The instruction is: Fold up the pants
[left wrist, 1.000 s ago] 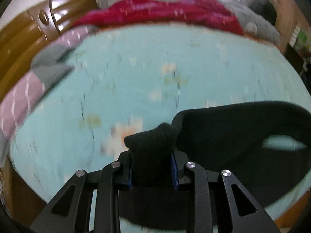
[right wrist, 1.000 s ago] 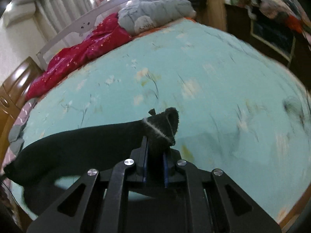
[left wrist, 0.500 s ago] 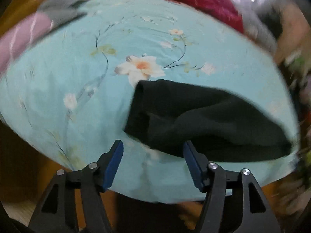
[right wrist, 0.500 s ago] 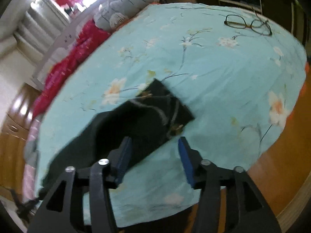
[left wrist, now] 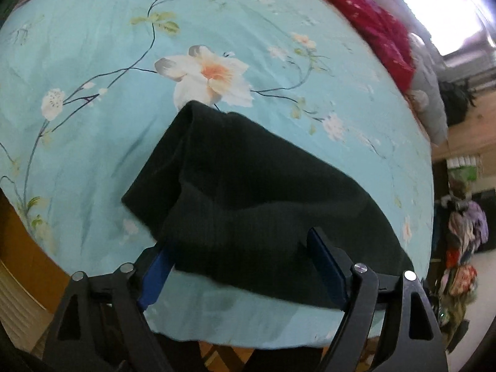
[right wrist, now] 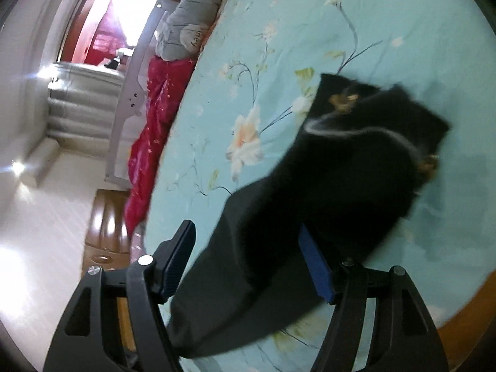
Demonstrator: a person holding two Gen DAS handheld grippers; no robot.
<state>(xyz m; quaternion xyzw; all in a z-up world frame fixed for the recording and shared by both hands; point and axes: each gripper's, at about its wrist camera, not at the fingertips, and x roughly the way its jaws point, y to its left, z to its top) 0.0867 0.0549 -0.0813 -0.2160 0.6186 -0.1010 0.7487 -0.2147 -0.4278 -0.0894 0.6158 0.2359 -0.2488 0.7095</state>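
Black pants (left wrist: pixel 263 192) lie folded on the turquoise flowered bedsheet (left wrist: pixel 93 62), close to the bed's near edge. My left gripper (left wrist: pixel 240 268) hovers over their near side with its jaws opening. Cloth lies between the blue pads (left wrist: pixel 325 266), which do not press on it. In the right wrist view the pants (right wrist: pixel 356 179) show a waistband end with a white cord and gold bits. My right gripper (right wrist: pixel 248 263) stands over the dark leg part, jaws opening, nothing pinched.
A red blanket (left wrist: pixel 378 28) and a grey pillow (left wrist: pixel 431 105) lie along the far side of the bed. Wooden bed frame (left wrist: pixel 18 266) shows at the near edge. A heap of clothes (left wrist: pixel 465 248) stands at the right. White rail (right wrist: pixel 130 93) and brown cabinet (right wrist: pixel 105 229) flank the bed.
Both grippers were shut on the pants a second ago and have let go. Their jaws have spread wide, both views have rolled, and both grippers have sunk nearer the pants on the bed.
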